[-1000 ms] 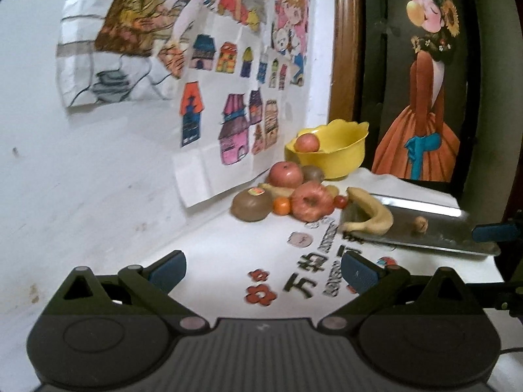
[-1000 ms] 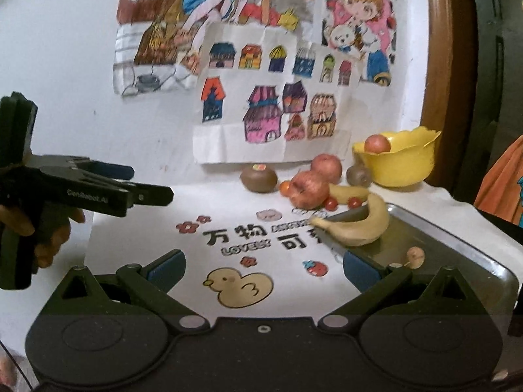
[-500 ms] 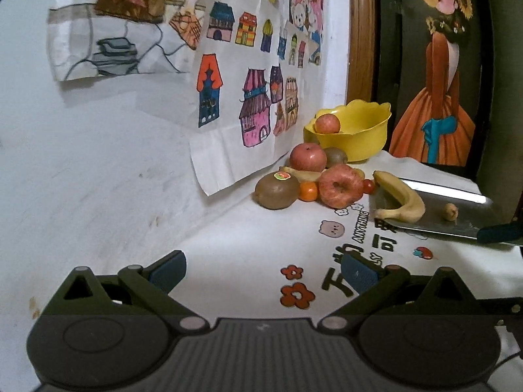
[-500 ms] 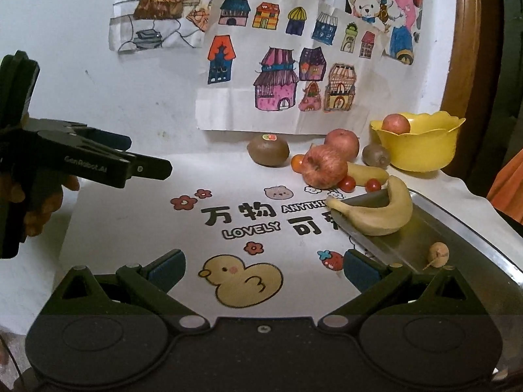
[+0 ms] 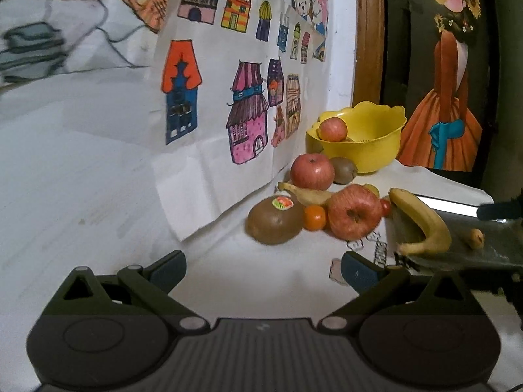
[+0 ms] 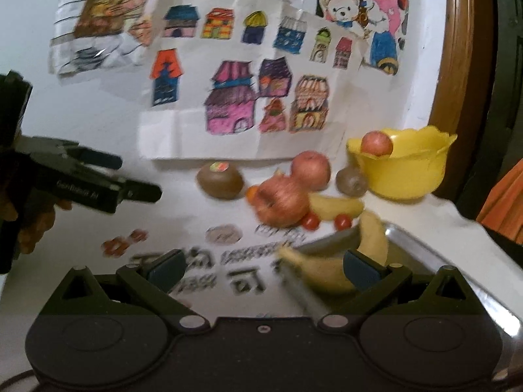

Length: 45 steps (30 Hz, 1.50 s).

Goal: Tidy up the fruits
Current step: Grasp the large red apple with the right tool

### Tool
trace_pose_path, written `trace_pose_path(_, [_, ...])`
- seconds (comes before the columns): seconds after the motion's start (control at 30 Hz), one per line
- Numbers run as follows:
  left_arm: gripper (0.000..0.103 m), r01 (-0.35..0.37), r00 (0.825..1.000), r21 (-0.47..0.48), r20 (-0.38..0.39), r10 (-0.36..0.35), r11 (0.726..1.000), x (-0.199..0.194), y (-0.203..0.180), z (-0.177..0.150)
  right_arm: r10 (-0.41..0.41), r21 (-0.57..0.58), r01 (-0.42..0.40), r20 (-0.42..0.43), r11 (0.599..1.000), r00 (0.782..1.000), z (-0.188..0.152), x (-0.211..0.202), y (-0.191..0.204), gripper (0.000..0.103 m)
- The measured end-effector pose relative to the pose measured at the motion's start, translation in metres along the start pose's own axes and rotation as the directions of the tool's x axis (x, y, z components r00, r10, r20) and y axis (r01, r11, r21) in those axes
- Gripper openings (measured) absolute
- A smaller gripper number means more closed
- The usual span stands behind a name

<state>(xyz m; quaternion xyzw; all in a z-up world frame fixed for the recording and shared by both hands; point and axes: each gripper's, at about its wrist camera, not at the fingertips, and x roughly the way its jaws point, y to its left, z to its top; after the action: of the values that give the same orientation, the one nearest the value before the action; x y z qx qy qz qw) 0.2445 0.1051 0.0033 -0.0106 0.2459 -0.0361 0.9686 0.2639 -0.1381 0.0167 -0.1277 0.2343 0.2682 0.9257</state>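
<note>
Left gripper (image 5: 263, 269): spread, empty; kiwi (image 5: 275, 220) just ahead, near wall edge.
Right gripper (image 6: 263, 269): spread, empty; banana (image 6: 343, 261) between fingers, on tray (image 6: 441, 261) rim.

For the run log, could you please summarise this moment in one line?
left gripper: open, empty | right gripper: open, near banana | tray: banana on rim

Rt view blurred; tray (image 6: 457, 261) maybe cut off
</note>
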Motion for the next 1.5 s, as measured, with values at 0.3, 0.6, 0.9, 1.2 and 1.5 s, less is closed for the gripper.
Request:
trace_pose_path(0.3, [0.103,0.01,1.0,0.02,-0.012,-0.01,1.0,0.042,0.005,0.011,0.021,-0.088,-0.027,-0.064,0.996,0.998,0.027,0.08,-0.021,0.1])
trace_pose_path(0.6, [0.103,0.028,0.999,0.032,-0.033,-0.027,0.999,0.06,0.003,0.016,0.059,-0.101,-0.073,-0.136,0.992,0.989,0.037,0.132,-0.014,0.094])
trace_pose_path(0.9, [0.103,0.032,0.998,0.036,-0.048,-0.03,0.999,0.067,0.001,0.017,0.053,-0.114,-0.071,-0.156,0.991,0.986,0.039,0.154,-0.013,0.085])
trace_pose_path(1.2, [0.103,0.029,0.998,0.043,-0.055,-0.026,0.999,0.069,0.001,0.018,0.012,-0.151,-0.03,-0.119,0.988,0.993,0.035,0.146,-0.009,0.071])
trace_pose_path(1.5, [0.103,0.021,0.998,0.066,-0.063,-0.016,0.998,0.072,-0.003,0.02,0.064,-0.123,-0.073,-0.075,0.99,0.995,0.025,0.103,-0.01,0.07])
